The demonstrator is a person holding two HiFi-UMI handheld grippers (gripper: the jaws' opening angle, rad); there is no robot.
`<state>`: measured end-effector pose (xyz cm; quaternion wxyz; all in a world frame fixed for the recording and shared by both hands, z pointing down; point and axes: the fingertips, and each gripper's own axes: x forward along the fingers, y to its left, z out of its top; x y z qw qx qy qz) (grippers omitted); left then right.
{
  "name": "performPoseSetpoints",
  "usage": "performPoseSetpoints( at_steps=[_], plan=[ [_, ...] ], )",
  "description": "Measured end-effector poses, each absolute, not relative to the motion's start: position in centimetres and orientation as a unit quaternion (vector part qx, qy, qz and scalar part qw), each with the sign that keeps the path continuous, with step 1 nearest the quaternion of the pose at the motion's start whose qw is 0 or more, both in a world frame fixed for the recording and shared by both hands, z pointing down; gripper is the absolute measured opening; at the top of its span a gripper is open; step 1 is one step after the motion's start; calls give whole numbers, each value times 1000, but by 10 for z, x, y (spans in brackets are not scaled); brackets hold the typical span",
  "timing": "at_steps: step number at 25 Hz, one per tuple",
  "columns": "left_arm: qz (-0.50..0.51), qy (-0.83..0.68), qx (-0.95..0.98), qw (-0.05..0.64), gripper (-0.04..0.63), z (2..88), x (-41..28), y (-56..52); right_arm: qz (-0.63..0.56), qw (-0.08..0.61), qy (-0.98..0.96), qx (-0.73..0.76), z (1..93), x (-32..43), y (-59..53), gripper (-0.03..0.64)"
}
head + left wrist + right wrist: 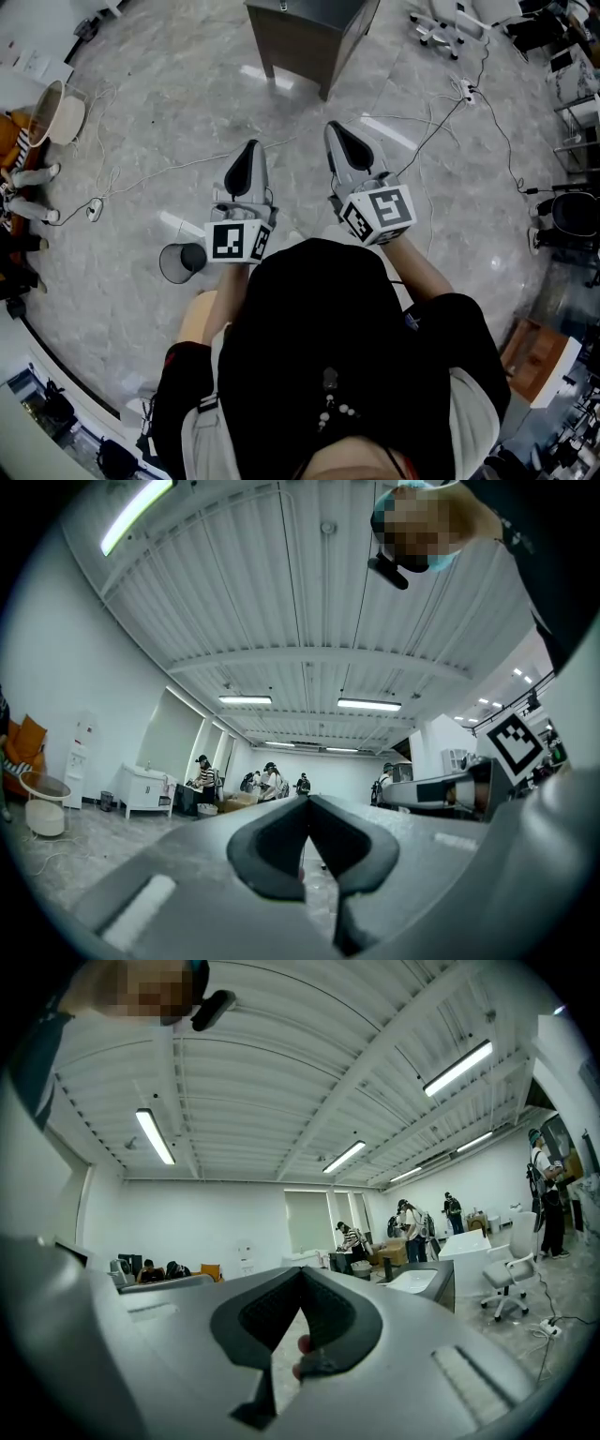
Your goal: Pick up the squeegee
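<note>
Left tongs (248,152), right tongs (337,133): both clenched, empty; squeegee unseen, perhaps on the counter (298,45) ahead; step closer, open one pair before reaching.

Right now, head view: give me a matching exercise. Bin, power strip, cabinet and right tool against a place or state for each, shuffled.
Things:
1. mesh bin
2. power strip
3. dark cabinet
4. right tool

Place or state:
a. shut, nothing in it
b. on the floor, upper right of the view
c. on the floor, left of centre
d. top centre of the view

Pairs: 1-c, 2-b, 3-d, 4-a
</note>
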<state>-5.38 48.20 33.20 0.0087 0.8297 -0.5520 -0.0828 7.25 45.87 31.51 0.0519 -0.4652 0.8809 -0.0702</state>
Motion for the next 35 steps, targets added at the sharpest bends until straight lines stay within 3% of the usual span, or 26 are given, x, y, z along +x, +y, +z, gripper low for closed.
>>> performPoseSetpoints(
  at_steps=[17, 35],
  plan=[
    [-98, -556, 826, 2, 0, 329, -79, 472, -52, 54, 888, -454, 311, 47, 449, 3],
    [-83, -579, 811, 18, 0, 341, -87, 346, -73, 41, 892, -443, 327, 45, 313, 3]
  ],
)
